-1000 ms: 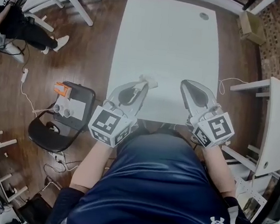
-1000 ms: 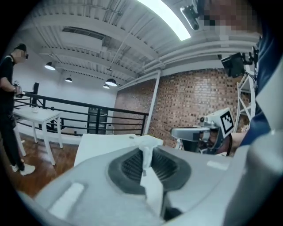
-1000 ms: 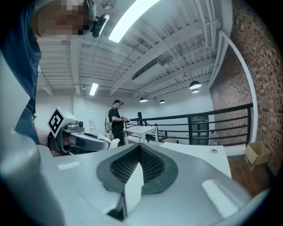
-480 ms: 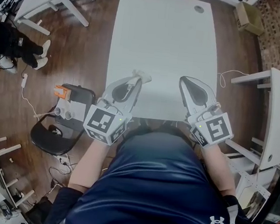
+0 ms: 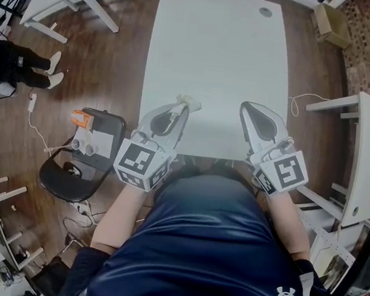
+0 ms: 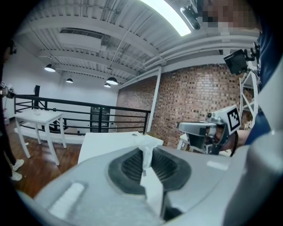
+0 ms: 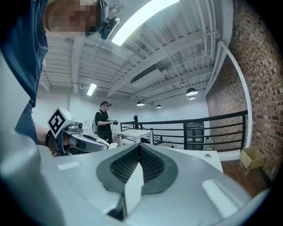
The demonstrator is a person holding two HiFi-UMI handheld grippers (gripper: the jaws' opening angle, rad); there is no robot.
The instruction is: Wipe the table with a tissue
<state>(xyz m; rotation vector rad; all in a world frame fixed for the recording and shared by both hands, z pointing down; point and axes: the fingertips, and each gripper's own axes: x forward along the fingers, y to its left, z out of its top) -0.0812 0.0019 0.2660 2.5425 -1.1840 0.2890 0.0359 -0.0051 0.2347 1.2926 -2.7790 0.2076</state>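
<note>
- Directly beneath the head camera was the person's navy shirt [image 5: 207, 245], with a forearm reaching forward on each side to a hand-held gripper.
- Just ahead, the left gripper [image 5: 179, 112] had its jaws clamped together on a crumpled white tissue [image 5: 190, 102], and a tuft of it poked out past the tips.
- This gripper was held over the near edge of the white table [image 5: 221, 49]. Whether the tissue touched the surface could not be told.
- Level with it and well apart to its right was the right gripper [image 5: 255, 115], also over the near table edge. Its jaws were pressed together with nothing between them.
- To the left of the left gripper, on the wooden floor [image 5: 115, 58], stood a black chair [image 5: 63, 177] with an orange object [image 5: 81, 118] at its far edge.
- To the right of the right gripper stood a white side table [image 5: 369, 150].
- Beyond both grippers the tabletop stretched away, with a small round dark spot [image 5: 265, 12] near its far right corner.
- Farther still, past that corner, a cardboard box [image 5: 332, 31] sat on the floor.
- Farthest from the grippers were a black railing [image 7: 199, 128] and a brick wall [image 6: 177, 101]. Far off to the left side, a standing person [image 7: 104, 121] was dressed in dark clothes.
</note>
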